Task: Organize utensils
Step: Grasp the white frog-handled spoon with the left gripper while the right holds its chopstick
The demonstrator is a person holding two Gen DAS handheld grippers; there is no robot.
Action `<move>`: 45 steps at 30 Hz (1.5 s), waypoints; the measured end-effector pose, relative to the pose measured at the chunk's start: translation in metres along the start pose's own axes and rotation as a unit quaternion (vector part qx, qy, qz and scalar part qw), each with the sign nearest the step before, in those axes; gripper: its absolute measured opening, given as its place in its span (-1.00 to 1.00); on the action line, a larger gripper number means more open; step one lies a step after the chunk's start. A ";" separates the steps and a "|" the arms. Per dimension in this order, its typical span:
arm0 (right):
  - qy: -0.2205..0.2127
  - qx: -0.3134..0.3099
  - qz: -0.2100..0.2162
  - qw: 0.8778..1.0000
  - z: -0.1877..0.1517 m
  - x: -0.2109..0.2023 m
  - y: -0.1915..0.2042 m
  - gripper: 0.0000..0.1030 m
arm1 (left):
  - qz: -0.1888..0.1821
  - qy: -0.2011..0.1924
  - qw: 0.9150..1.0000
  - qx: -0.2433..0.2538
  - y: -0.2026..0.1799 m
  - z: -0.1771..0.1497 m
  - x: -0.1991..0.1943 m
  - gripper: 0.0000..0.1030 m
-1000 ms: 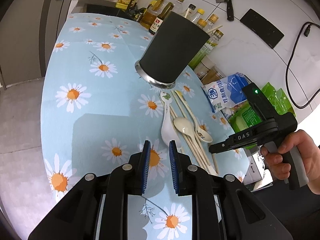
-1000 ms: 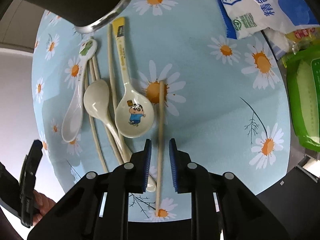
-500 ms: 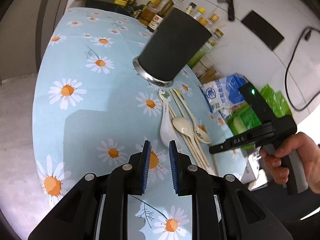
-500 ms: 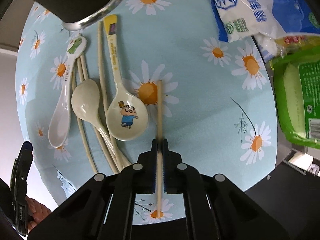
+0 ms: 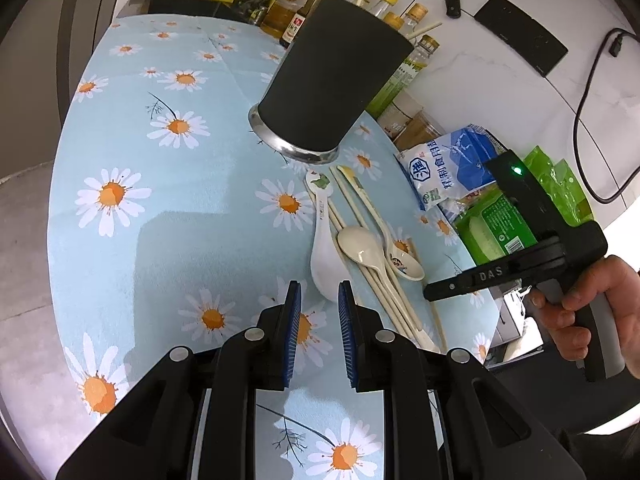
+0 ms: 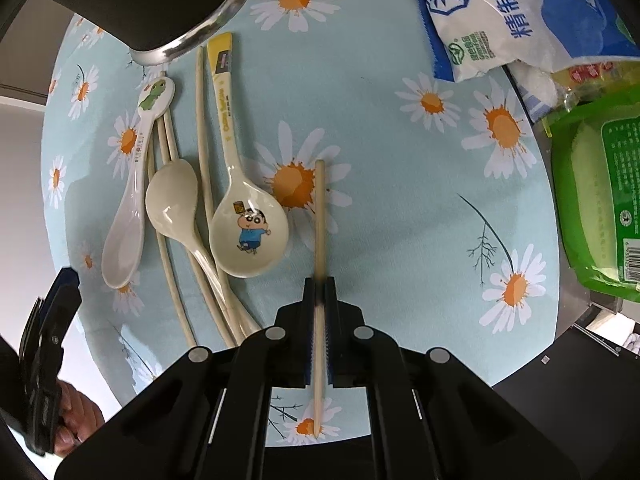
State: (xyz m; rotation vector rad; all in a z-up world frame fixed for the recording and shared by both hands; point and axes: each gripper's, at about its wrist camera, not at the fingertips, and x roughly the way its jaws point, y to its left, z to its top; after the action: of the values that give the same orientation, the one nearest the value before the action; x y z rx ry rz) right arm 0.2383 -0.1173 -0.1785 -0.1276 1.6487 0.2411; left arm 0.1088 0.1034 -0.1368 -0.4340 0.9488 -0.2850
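Chopstick [image 6: 319,216] first: that is the step I judge to be in hand, the pick-up of the lone stick lying apart from the rest on the daisy cloth [image 6: 400,208]. My right gripper [image 6: 319,292] points straight down over it and its pads are clamped on the stick about midway along, one end poking out ahead of the fingers, the other running back beneath them toward the cloth's near edge. Whether it has left the cloth I cannot tell. The other utensils lie just beside it: three spoons, the cartoon spoon [image 6: 248,232] nearest, and several more chopsticks tucked under and between them, all with their far ends near the foot of the black holder [image 5: 336,84]. Next, I think, comes a lift clear of the cloth and a swing to the holder's mouth (which neither view shows, so I would have to tilt the stick upright before lowering it in). My left gripper [image 5: 319,312] hangs angled downward over the cloth near the spoons, jaws a little apart with nothing between them.
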 end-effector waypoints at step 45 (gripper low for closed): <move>-0.076 -0.061 0.242 0.965 0.026 -0.068 -0.082 -0.90 | 0.113 0.274 0.952 0.076 -0.030 0.074 0.117 -0.90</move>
State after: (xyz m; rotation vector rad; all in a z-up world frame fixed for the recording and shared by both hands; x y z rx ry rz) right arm 0.2886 -0.1953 -0.1193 0.2023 1.4913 0.7086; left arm 0.2336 0.0452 -0.1694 -0.0960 1.4973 -0.2717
